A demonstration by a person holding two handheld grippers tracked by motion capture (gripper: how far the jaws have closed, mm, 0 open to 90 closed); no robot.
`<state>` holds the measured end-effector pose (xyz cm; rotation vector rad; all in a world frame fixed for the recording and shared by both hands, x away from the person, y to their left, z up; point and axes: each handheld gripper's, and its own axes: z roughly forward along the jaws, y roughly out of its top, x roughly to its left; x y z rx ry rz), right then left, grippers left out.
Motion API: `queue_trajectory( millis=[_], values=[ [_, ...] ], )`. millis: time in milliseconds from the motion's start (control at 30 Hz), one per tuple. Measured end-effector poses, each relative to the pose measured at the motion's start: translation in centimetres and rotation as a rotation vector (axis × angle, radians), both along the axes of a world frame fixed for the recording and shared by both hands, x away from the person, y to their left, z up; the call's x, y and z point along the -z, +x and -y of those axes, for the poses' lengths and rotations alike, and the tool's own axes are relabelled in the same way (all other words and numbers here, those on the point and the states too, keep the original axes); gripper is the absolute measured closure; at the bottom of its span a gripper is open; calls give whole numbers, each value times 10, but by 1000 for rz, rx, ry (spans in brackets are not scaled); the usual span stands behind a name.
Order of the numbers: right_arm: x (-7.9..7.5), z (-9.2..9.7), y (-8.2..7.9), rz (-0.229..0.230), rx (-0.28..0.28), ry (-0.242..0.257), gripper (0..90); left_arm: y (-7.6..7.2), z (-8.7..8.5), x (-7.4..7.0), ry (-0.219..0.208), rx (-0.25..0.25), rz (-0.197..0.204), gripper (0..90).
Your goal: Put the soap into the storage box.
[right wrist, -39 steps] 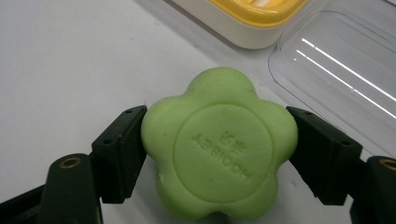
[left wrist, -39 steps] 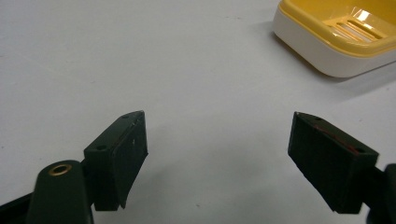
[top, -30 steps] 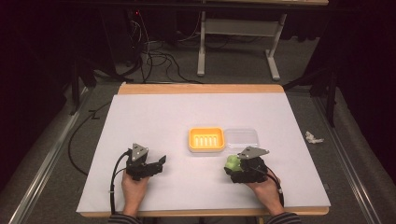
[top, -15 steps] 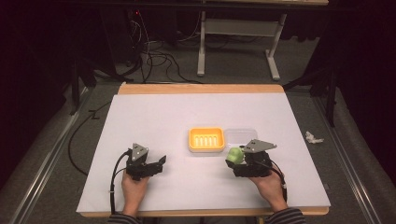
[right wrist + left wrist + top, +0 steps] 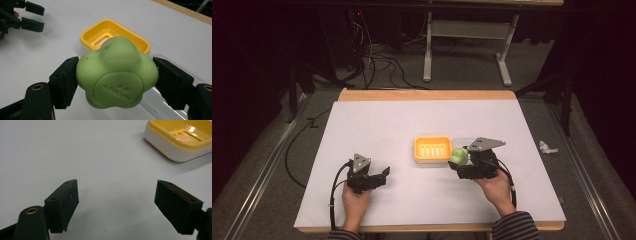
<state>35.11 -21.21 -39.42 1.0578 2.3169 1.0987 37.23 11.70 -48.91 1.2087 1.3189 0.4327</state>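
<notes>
A green lobed soap-shaped lump [image 5: 117, 72] sits clamped between the jaws of my right gripper [image 5: 115, 76]. In the high view the right gripper [image 5: 459, 159] holds the green lump [image 5: 457, 155] just right of a yellow soap dish [image 5: 432, 148] with a slotted floor. That yellow dish [image 5: 113, 33] lies right behind the lump in the right gripper view. My left gripper [image 5: 384, 175] rests low near the front left, open, its jaws wide with bare table between them. The left gripper [image 5: 116, 195] points toward the dish [image 5: 180, 140].
A clear plastic lid [image 5: 162, 105] lies on the table just right of the dish, under the right gripper. The white table cover [image 5: 377, 130] spreads around. A crumpled white scrap [image 5: 547, 147] lies on the floor beyond the table's right edge.
My right gripper has carried the green lump away from the person and slightly left, closer to the yellow dish. The left gripper has stayed put.
</notes>
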Motion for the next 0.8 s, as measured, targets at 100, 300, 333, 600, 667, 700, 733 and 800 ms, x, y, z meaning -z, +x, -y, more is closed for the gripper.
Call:
queue_trajectory(
  millis=[100,300,333,600,667,700,733,800],
  values=[
    [-1,-2,4,3,-5,-4,255,0,0,0,1,2,1,202],
    [-6,-8,16,-14,-1,12,255,0,0,0,4,4,-1,203],
    [-6,-9,18,-17,-3,14,255,0,0,0,2,5,-2,203],
    [-6,-18,35,-46,4,18,255,0,0,0,1,7,-1,203],
    [-5,-20,39,-53,4,13,255,0,0,0,-2,6,-1,203],
    [-5,-20,39,-53,4,13,255,0,0,0,1,8,-1,203],
    [-2,-22,43,-58,2,5,255,0,0,0,-1,9,-3,203],
    [0,-23,46,-64,5,9,255,0,-1,0,3,10,-6,203]
  ],
)
